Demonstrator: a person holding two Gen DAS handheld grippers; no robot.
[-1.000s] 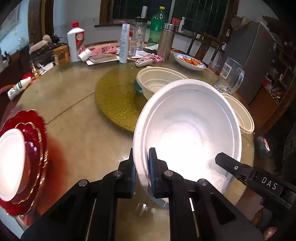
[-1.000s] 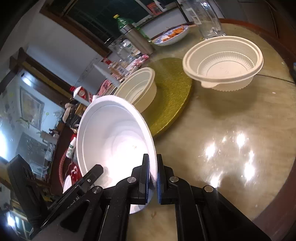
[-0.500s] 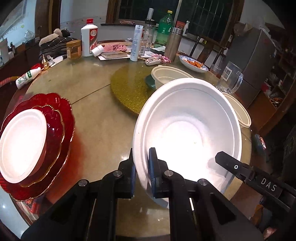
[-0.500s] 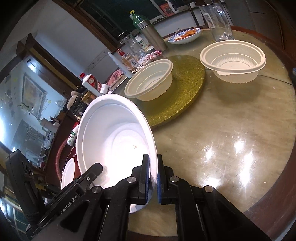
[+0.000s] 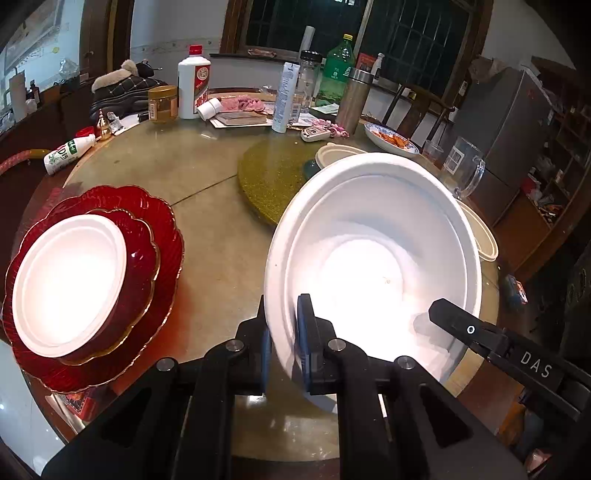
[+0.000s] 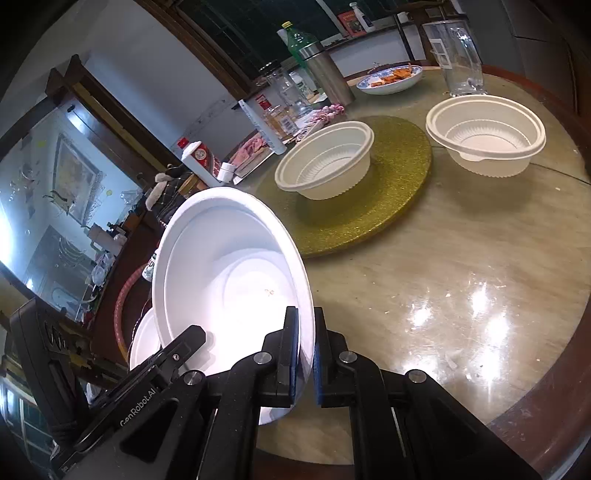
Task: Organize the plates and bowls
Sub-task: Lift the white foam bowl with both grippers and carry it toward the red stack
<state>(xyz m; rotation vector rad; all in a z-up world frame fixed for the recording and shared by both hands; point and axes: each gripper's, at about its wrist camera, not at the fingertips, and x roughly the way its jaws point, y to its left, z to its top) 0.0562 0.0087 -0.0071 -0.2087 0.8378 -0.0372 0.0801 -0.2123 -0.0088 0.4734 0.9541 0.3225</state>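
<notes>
Now we hold the big white bowl (image 5: 373, 258) up over the bench (image 5: 207, 236), left claw (image 5: 282, 343) and right claw (image 6: 306, 350) each pinched tight on its rim, right of the red plates (image 5: 147, 266).

Round table (image 5: 207, 173), glossy stone-look top with a dark wooden rim; bright lamp glare on the surface. Gold turntable (image 5: 273, 173) at centre. Dark barred windows (image 5: 417, 33) behind, in brown wooden frames. White wall (image 5: 155, 26), lower part tiled. Grey fridge (image 5: 513, 122) at right, beside open wooden shelves (image 5: 569, 147) full of clutter. Wooden chair (image 5: 417, 107) at the table's far side. Framed picture (image 6: 74, 173) on the left wall.
</notes>
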